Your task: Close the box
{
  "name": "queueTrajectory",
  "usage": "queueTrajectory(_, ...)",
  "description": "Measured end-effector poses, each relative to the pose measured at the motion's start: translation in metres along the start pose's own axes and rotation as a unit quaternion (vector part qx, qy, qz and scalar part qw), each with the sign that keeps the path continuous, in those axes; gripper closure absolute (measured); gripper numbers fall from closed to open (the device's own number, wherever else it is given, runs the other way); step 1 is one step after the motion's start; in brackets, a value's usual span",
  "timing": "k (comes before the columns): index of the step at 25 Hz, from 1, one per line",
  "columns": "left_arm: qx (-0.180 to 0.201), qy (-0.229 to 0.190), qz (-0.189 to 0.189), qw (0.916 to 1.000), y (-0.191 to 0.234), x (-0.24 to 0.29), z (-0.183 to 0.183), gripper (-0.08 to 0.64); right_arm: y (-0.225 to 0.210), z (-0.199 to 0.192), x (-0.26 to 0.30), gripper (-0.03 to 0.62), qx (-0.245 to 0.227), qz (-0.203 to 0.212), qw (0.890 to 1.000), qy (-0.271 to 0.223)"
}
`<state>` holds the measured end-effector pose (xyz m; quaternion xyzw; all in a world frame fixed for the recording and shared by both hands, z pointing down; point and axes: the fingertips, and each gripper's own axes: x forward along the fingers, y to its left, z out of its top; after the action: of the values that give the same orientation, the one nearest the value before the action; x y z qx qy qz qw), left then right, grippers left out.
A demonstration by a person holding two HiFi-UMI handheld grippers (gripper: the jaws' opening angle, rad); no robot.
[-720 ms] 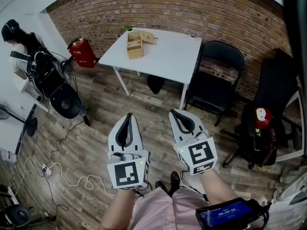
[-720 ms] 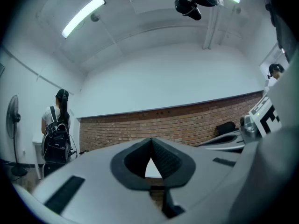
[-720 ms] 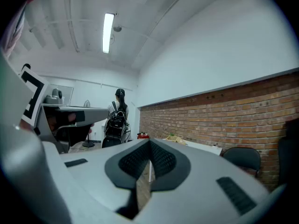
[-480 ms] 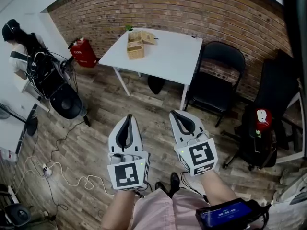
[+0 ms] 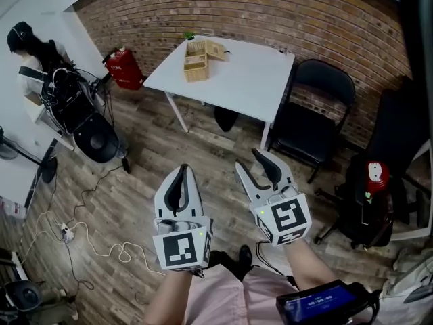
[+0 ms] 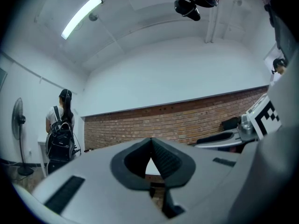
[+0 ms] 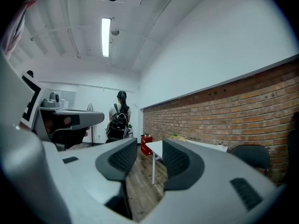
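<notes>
The box [image 5: 197, 61] is a small wicker one with its lid [image 5: 216, 49] hanging open. It stands at the back left of a white table [image 5: 250, 73], far ahead of both grippers. In the head view my left gripper [image 5: 180, 170] is held level over the wooden floor, jaws shut with nothing in them; in the left gripper view its tips [image 6: 150, 141] meet. My right gripper [image 5: 248, 160] floats beside it, open and empty. In the right gripper view the gap between its jaws [image 7: 149, 146] shows the floor and the table [image 7: 161, 148].
A black folding chair [image 5: 312, 114] stands right of the table, and a dark office chair [image 5: 392, 154] further right. A red fire extinguisher [image 5: 125, 66] sits by the brick wall. A person with a backpack [image 5: 40, 53] stands at far left. Cables [image 5: 88, 242] trail over the floor.
My right gripper's jaws have opened from shut, with nothing between them. The view has shifted slightly toward the table. The left gripper stays shut.
</notes>
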<state>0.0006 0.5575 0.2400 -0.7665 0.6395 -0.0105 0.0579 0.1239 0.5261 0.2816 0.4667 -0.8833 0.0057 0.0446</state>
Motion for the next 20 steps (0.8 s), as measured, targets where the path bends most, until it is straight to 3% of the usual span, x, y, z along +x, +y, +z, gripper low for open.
queueTrajectory(5, -0.006, 0.013, 0.007, 0.9999, 0.013, 0.017, -0.016, 0.552, -0.010, -0.007, 0.024, 0.422, 0.000, 0.002, 1.000, 0.006)
queueTrajectory(8, -0.031, 0.021, 0.014, 0.9992, 0.025, 0.039, -0.029, 0.552, -0.018, -0.017, 0.050, 0.423, -0.001, 0.000, 1.000, 0.017)
queueTrajectory(14, -0.027, 0.031, 0.000, 0.9991, 0.061, 0.113, -0.059, 0.552, -0.042, -0.030, 0.129, 0.423, 0.002, -0.007, 1.000, 0.027)
queueTrajectory(20, -0.031, 0.024, -0.017, 0.9991, 0.115, 0.188, -0.062, 0.552, -0.060, -0.020, 0.211, 0.423, -0.001, -0.030, 0.999, 0.031)
